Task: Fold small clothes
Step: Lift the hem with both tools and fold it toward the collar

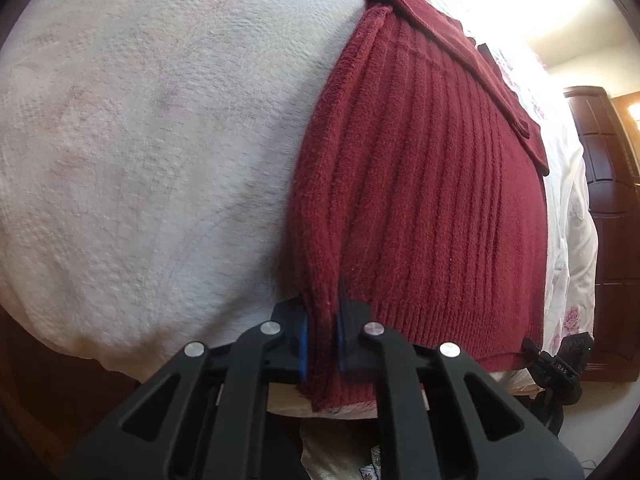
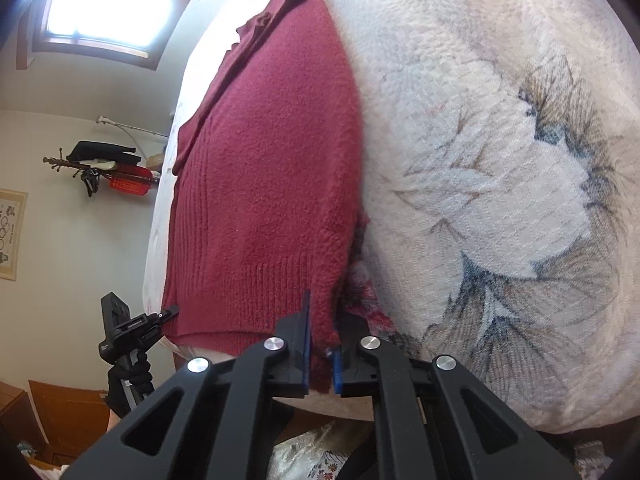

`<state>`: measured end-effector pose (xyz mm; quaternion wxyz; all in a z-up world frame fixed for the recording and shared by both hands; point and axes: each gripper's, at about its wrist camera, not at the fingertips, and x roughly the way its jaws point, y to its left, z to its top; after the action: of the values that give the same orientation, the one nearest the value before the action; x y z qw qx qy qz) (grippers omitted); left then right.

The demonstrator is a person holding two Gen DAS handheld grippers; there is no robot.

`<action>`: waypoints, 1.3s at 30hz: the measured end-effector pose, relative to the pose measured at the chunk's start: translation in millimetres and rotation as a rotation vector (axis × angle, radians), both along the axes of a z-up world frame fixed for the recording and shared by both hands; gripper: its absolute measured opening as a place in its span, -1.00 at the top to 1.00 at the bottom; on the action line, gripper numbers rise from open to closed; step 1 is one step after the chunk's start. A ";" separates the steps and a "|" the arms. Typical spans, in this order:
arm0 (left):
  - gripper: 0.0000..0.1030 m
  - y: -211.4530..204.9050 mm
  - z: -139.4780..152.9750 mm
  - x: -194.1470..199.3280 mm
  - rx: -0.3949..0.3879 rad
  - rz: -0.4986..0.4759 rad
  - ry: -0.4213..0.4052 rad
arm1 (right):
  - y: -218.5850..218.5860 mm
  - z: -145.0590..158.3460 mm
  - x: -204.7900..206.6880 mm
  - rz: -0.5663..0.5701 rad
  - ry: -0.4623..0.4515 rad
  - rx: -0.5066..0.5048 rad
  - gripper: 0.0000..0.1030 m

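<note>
Two wrist fisheyes, low at the bed edge, aimed across it.

The left view is set at the sweater (image 1: pixel 420 200) hem's left corner, very near, bedspread (image 1: pixel 140 140) to its left. The right view is set at the right corner, equally near. The sweater is shared; the opposite gripper is seen at each far corner.

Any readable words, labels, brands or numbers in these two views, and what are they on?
"DAS": on the right gripper's black body, seen from the left wrist.
Small white print on the left gripper's body: too small to read.
Red sign on the wall: blurred.
Framed picture: illegible.
</note>
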<state>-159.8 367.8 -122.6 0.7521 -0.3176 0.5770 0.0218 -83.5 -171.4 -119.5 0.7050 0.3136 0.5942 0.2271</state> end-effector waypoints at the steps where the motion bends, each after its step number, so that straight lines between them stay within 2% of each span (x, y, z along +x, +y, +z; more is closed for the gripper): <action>1: 0.88 0.3 3.0 0.5 -0.008 0.001 -0.015 | -0.7 2.5 0.7 -0.004 -0.007 0.017 0.87; 9: 0.89 10.5 33.8 5.5 -0.081 0.024 -0.115 | -0.6 42.0 23.3 -0.026 -0.050 0.137 0.87; 13: 0.89 20.9 48.6 26.1 -0.112 0.032 -0.145 | 6.4 63.9 51.7 -0.014 -0.077 0.177 0.87; 18: 0.89 34.1 61.0 65.2 -0.146 0.048 -0.182 | 8.7 71.9 99.1 -0.043 -0.071 0.211 0.87; 27: 0.89 50.2 42.4 147.2 -0.137 0.025 -0.158 | 17.0 51.9 178.6 -0.106 -0.001 0.180 0.87; 33: 0.89 53.4 28.8 180.1 -0.128 -0.003 -0.134 | 19.8 32.2 214.7 -0.117 0.045 0.137 0.87; 36: 0.87 60.0 19.3 191.3 -0.161 0.012 -0.114 | 19.8 23.5 228.5 -0.128 0.069 0.137 0.87; 39: 0.80 69.7 6.3 199.3 -0.239 0.047 -0.088 | 22.0 14.3 242.5 -0.126 0.097 0.132 0.84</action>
<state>39.5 437.5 -116.3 0.7328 -0.4189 0.5345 -0.0434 159.0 -149.5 -105.1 0.6662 0.4067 0.5904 0.2053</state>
